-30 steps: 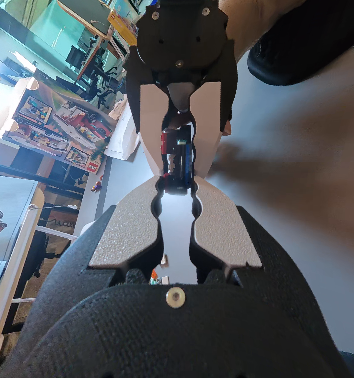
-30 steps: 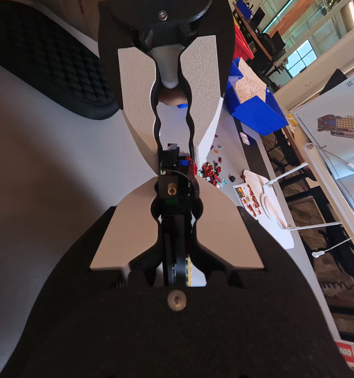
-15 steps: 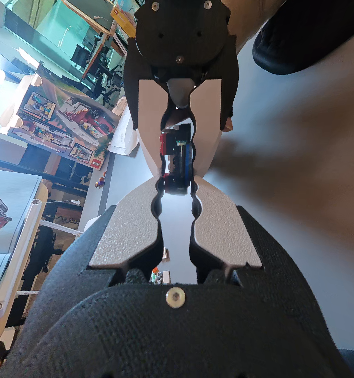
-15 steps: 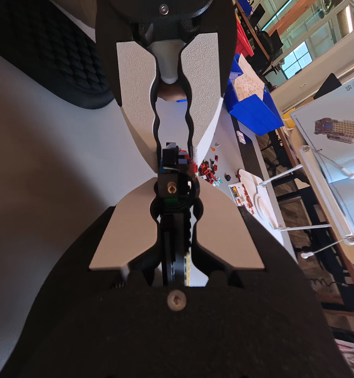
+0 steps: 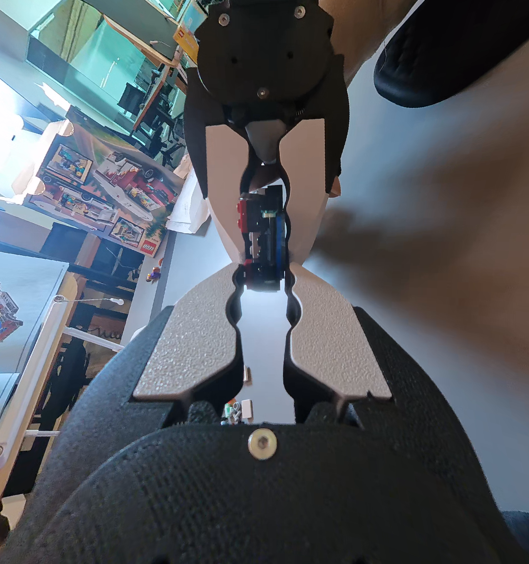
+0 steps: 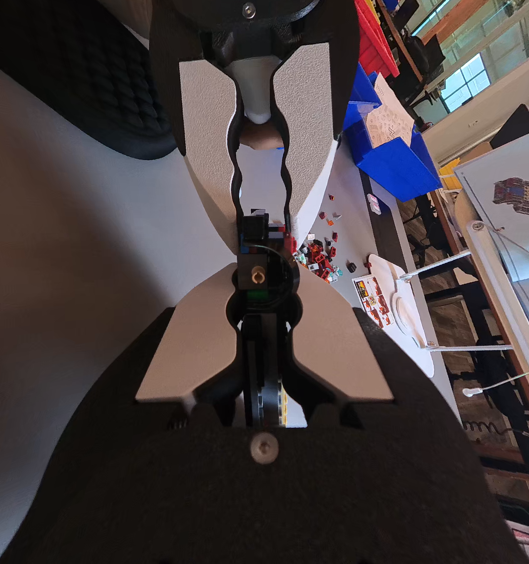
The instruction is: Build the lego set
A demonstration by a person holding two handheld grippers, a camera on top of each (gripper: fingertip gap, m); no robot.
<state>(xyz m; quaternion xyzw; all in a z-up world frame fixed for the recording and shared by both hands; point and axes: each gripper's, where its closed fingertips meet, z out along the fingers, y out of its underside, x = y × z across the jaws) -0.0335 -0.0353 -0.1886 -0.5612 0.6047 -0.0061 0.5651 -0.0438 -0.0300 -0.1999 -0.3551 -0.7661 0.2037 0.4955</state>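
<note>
1. Left gripper [image 5: 263, 268], right gripper [image 6: 264, 268]: tip to tip above the grey table [image 6: 74, 244], both clamped on one brick assembly [image 5: 261, 241].
2. Risk: opposed squeezing or twisting may split the assembly; pieces would drop among loose bricks [image 6: 318, 259] on the table.

Each gripper has a textured black housing, a silver screw [image 5: 262, 447] at its middle, and two pale grey fingers [image 5: 196, 345] with wavy black inner edges. The right gripper [image 6: 264, 274] matches, screw [image 6: 264, 448] included.
</note>
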